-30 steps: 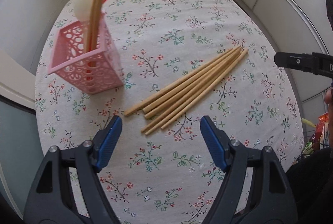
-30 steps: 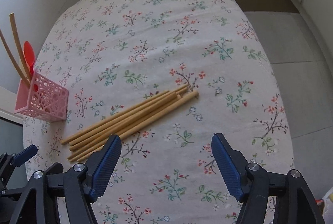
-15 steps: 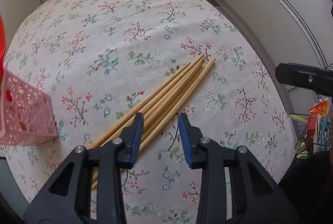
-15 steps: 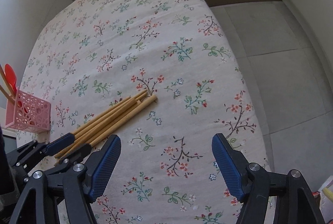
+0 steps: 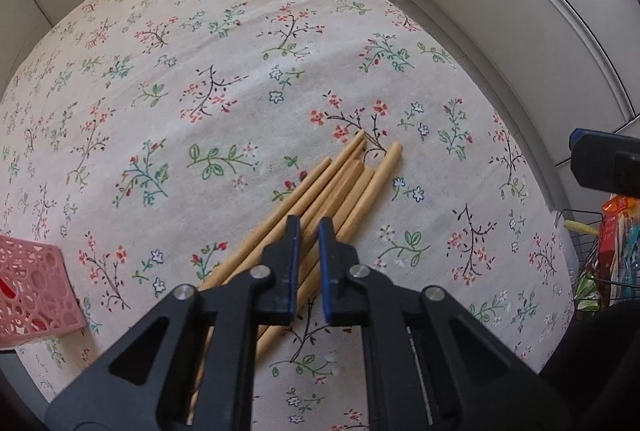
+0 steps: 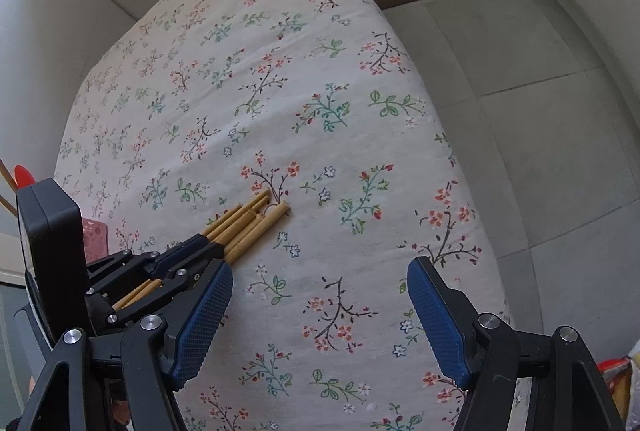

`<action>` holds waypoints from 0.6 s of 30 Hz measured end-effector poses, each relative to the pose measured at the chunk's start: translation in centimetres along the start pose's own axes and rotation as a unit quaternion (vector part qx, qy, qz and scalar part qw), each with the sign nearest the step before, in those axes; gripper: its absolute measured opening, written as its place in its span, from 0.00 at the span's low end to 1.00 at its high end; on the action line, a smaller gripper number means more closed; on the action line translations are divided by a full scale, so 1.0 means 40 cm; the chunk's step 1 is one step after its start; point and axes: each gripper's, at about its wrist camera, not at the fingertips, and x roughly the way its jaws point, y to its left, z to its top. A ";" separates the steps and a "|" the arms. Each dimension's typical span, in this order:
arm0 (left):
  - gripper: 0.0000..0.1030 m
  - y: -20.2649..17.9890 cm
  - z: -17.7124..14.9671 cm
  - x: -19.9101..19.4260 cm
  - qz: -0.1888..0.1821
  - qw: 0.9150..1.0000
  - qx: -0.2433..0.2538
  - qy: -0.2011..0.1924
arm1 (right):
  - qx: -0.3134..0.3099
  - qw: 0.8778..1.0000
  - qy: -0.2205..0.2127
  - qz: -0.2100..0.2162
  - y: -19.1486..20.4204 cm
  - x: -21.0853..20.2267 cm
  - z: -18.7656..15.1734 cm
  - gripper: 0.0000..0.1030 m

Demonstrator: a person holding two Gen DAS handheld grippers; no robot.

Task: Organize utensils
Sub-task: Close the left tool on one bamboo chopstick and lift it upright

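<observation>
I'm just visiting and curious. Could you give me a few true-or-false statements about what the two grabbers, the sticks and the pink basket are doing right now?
1. The left gripper is nearly closed around the chopsticks. True.
2. The right gripper holds a chopstick. False: its fingers are wide apart with nothing between them.
3. The chopsticks lie bundled on the floral tablecloth. True.
4. The pink basket sits on top of the chopsticks. False: it stands apart, to their left.
5. The tablecloth is plain white. False: it has a flower print.
</observation>
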 end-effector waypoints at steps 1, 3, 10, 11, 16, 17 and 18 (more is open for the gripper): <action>0.01 0.007 -0.005 -0.001 -0.015 1.000 -0.013 0.007 | 0.001 1.000 0.001 0.001 0.000 0.000 -0.001 0.75; 0.01 0.017 -0.023 -0.007 -0.017 0.999 -0.024 0.014 | 0.001 1.000 0.002 0.002 0.000 0.000 -0.003 0.75; 0.02 0.032 -0.042 -0.026 -0.009 0.999 -0.024 0.024 | 0.003 1.000 0.001 0.005 -0.003 -0.004 -0.007 0.75; 0.02 0.039 -0.037 -0.032 -0.007 0.999 -0.027 0.017 | 0.004 1.000 0.002 0.006 -0.003 -0.004 -0.007 0.75; 0.11 0.068 -0.005 -0.068 0.005 0.999 -0.042 -0.023 | 0.006 1.000 0.001 0.008 -0.009 -0.006 -0.004 0.75; 0.12 0.068 0.002 -0.064 0.014 0.999 -0.034 -0.018 | 0.007 1.000 0.001 0.008 -0.011 -0.006 -0.002 0.75; 0.12 0.067 0.008 -0.056 0.021 0.999 -0.025 -0.010 | 0.009 1.000 0.001 0.008 -0.014 -0.005 -0.002 0.75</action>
